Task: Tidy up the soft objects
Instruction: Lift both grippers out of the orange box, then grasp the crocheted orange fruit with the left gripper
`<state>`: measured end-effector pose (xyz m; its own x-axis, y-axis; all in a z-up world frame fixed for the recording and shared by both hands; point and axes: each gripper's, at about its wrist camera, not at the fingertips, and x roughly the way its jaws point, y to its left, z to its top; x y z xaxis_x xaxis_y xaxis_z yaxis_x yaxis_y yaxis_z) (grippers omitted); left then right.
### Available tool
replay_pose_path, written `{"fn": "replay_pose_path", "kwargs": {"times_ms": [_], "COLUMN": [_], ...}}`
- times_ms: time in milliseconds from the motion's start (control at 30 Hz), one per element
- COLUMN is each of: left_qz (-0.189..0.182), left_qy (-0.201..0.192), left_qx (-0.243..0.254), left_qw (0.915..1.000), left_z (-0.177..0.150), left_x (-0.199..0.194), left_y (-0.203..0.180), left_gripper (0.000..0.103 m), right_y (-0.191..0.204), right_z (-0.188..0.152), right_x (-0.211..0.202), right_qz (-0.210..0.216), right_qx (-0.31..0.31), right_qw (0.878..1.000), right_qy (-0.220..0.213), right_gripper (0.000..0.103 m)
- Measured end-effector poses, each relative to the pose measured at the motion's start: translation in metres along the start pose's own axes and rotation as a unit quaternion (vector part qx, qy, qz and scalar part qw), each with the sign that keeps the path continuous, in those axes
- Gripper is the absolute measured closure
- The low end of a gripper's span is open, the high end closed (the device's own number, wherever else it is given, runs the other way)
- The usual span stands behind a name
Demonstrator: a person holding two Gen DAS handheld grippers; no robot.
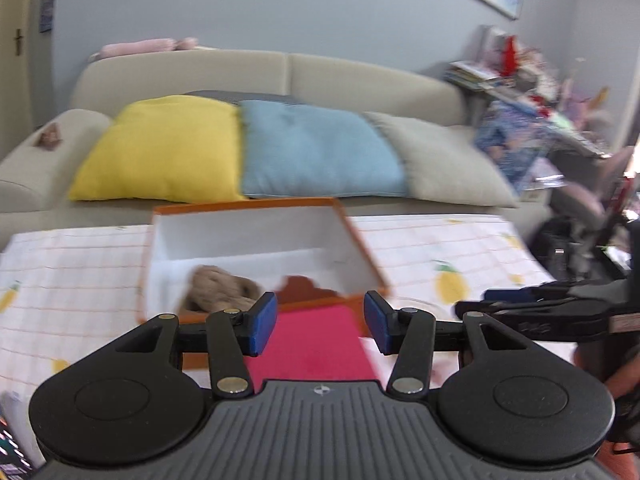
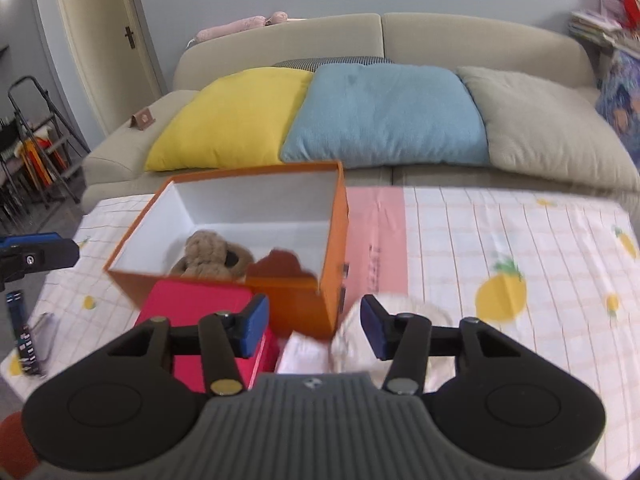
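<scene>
Both grippers sit raised over the near table edge, pitched down toward the box, side by side. Left gripper (image 1: pixel 320 322): jaws partly apart, nothing between the blue pads, pink folded cloth (image 1: pixel 316 340) visible through the gap below. Right gripper (image 2: pixel 315 326): same partial spread, nothing pinched; under it a white soft item (image 2: pixel 400 320) lies on the tablecloth (image 2: pixel 520 240), just beside the box's near right corner. The pink cloth lies against the orange box (image 2: pixel 334 216) front wall, touching it. Box is open-topped, white inside, with a notched front wall; a tan plush toy (image 2: pixel 212 254) lies in its near left part. Left view only: the right gripper entering from the right edge, a hand behind it, and cluttered shelves (image 1: pixel 520 80) far right. Right view only: the left gripper's fingertip at the left edge, a dark remote-like object (image 2: pixel 24 336) at the table's left edge, a pink strip on the tablecloth right of the box, a folded stepladder (image 2: pixel 36 140) and a door (image 2: pixel 104 40) at far left. Behind the table in both views: beige sofa (image 2: pixel 480 36) with yellow cushion (image 2: pixel 228 116), blue cushion (image 2: pixel 384 112) and beige cushion (image 2: pixel 548 128) in a row, each touching the next. A pink roll (image 2: pixel 240 26) lies on the sofa back.
</scene>
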<state>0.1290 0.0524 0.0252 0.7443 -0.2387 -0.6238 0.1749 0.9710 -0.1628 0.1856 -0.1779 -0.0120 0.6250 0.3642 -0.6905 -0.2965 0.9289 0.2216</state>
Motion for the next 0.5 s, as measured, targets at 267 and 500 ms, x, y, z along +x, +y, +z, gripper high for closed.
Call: {"fn": "replay_pose_path", "kwargs": {"times_ms": [267, 500], "left_qz": [-0.050, -0.032], "left_qy": [0.090, 0.170], "left_qx": [-0.001, 0.070], "left_qw": [0.9947, 0.9823], "left_z": [-0.063, -0.105], "left_x": [0.012, 0.024], "left_y": [-0.033, -0.052], "left_gripper": [0.045, 0.045], "right_y": [-0.010, -0.002], "right_z": [-0.079, -0.142], "right_x": [-0.047, -0.047], "right_qz": [-0.044, 0.001], "right_qx": [0.001, 0.029], "right_qw": [0.999, 0.992], "right_qy": [0.032, 0.121], "right_gripper": [0.053, 0.053]}}
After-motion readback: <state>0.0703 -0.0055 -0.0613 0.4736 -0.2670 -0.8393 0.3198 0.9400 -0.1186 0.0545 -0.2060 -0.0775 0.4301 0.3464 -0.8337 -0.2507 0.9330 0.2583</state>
